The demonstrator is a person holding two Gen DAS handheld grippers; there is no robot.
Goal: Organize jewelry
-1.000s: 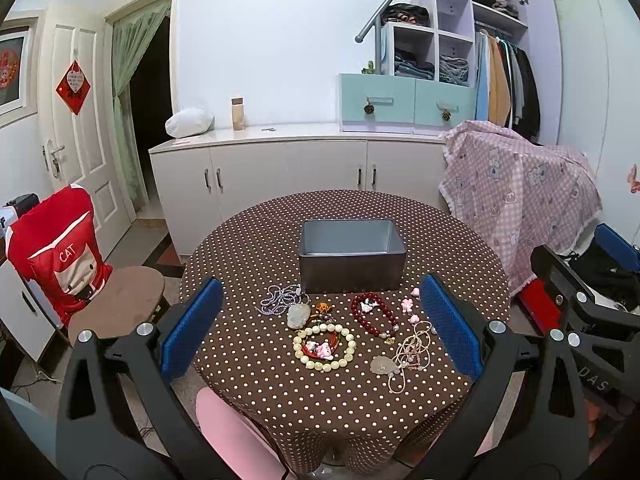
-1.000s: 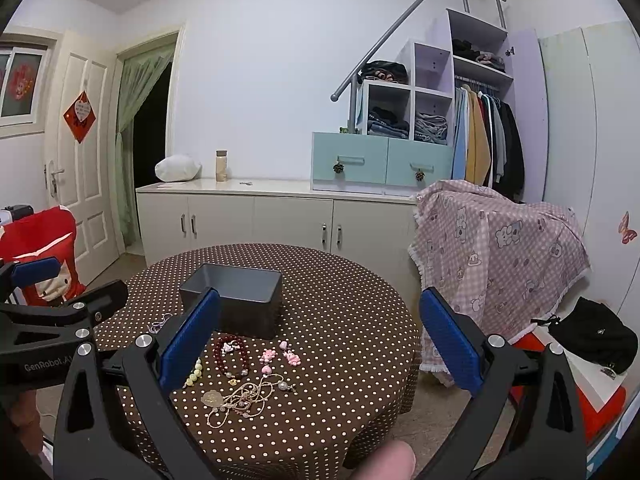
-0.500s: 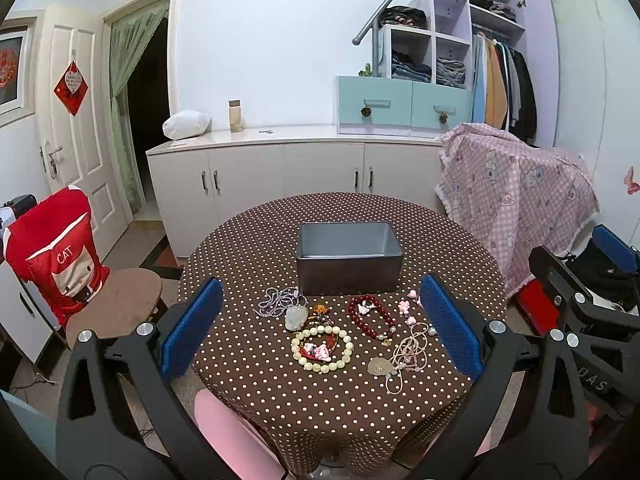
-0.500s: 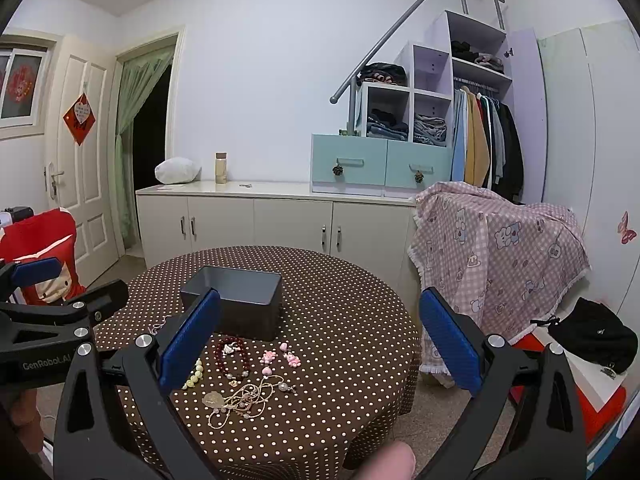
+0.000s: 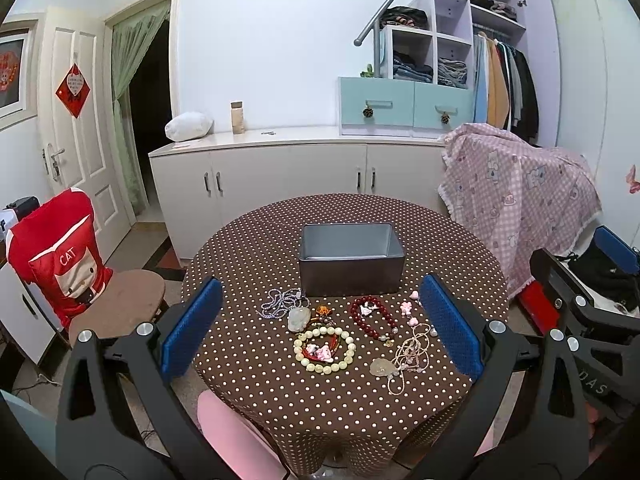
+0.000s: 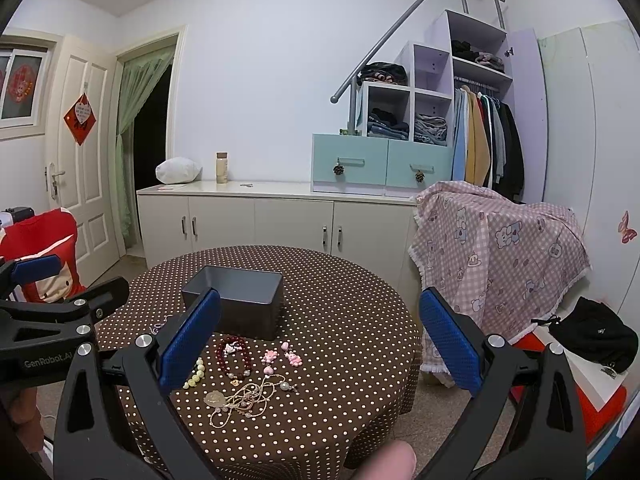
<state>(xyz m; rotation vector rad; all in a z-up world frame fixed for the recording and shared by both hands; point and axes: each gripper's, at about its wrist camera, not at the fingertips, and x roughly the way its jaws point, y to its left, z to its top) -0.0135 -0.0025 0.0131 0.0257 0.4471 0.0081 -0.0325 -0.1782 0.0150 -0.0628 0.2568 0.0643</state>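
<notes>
Round surface (image 5: 256, 364) under a brown polka-dot cloth, both grippers held above its near edge, nothing touched

Left gripper (image 5: 320, 326): jaws spread wide, blue pads far apart, holding nothing. Right gripper (image 6: 318, 338): same, jaws wide, nothing between them

Grey metal box (image 5: 350, 258) sits open-topped at mid-surface; interior looks bare from the left wrist view

Jewelry lies loose on the cloth in front of the box:
- purple bead strand (image 5: 280, 303), left, with a pale stone pendant (image 5: 299, 319) just beside it
- cream bead bracelet (image 5: 324, 349), nearer the viewer, small pink-red charms inside its ring
- dark red bead bracelet (image 5: 374, 317), right of centre
- pink charms (image 6: 280, 357), near the red bracelet
- tangled pale cord necklace (image 5: 410, 356) with flat pendant, rightmost

Red-covered chair (image 5: 60, 256) stands off to the left
</notes>
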